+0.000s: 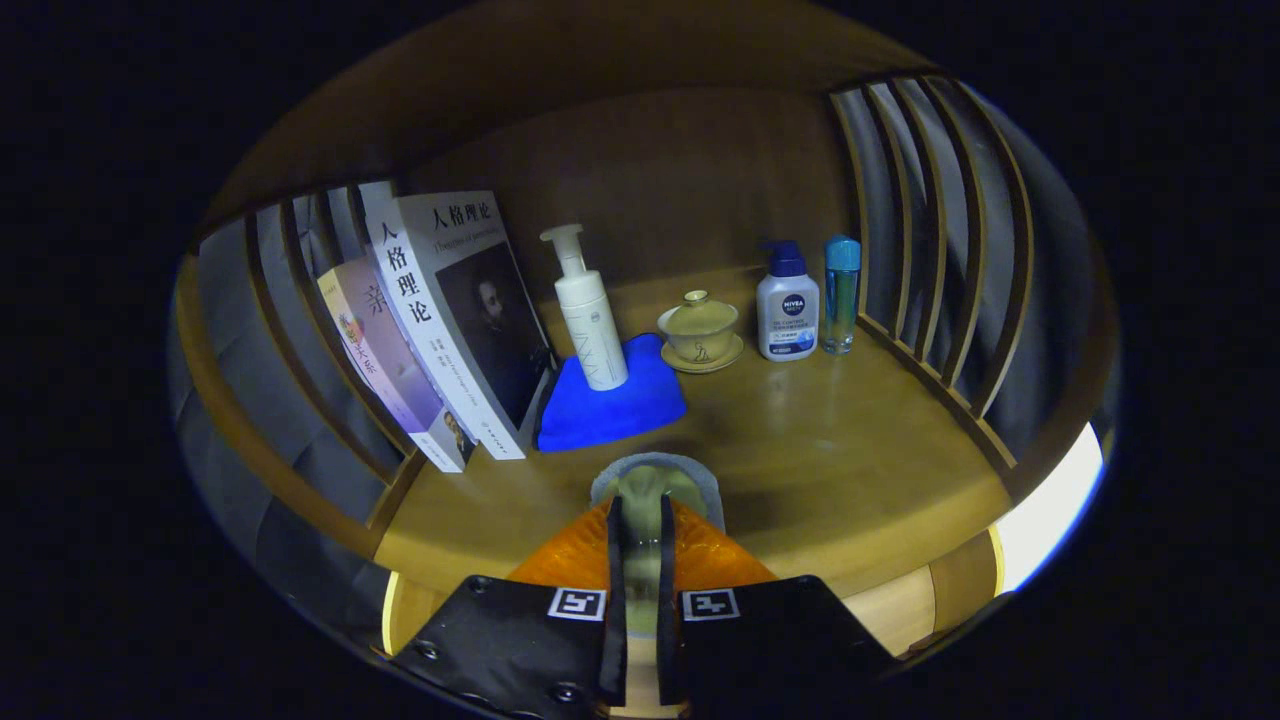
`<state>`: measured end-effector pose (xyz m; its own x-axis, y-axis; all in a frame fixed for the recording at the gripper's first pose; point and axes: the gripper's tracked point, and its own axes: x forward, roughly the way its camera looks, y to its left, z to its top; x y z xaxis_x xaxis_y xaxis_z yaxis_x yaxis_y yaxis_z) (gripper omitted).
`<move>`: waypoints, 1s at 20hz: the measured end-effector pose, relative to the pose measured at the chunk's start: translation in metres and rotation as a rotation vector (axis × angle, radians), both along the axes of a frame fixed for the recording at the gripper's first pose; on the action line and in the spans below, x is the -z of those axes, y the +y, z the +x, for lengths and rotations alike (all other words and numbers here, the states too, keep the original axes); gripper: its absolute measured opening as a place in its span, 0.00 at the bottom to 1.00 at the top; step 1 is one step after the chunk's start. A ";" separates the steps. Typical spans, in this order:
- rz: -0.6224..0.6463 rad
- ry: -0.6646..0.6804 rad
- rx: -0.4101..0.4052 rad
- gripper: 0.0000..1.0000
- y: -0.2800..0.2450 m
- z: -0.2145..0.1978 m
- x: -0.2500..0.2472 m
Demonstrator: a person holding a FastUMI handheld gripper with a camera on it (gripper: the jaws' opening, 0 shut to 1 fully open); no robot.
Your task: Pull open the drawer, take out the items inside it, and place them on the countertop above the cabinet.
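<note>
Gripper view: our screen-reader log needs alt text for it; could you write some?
The gripper is shut on a small pale bottle, held over the wooden countertop. Beyond the fingers stand leaning books, a white pump bottle on a blue cloth, a lidded cup, a white lotion bottle and a slim blue bottle.

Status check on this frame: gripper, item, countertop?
Gripper shut on a small pale item, over the countertop. Blue cloth and pump bottle just ahead.

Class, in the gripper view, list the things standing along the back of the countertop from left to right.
Books → white pump bottle on the blue cloth → lidded teacup → white lotion bottle → blue-capped bottle. The tongs grip a pale object.
</note>
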<state>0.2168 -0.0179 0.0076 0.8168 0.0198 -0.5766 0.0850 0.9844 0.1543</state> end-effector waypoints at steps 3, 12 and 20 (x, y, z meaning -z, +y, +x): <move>-0.006 -0.024 -0.014 0.17 0.002 0.010 0.000; -0.113 -0.245 -0.067 0.97 0.011 -0.016 -0.035; -0.158 -0.331 -0.073 0.98 0.014 -0.096 -0.048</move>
<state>0.1210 -0.0039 0.0555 0.9592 0.0165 -0.2823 -0.0149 0.9999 0.0078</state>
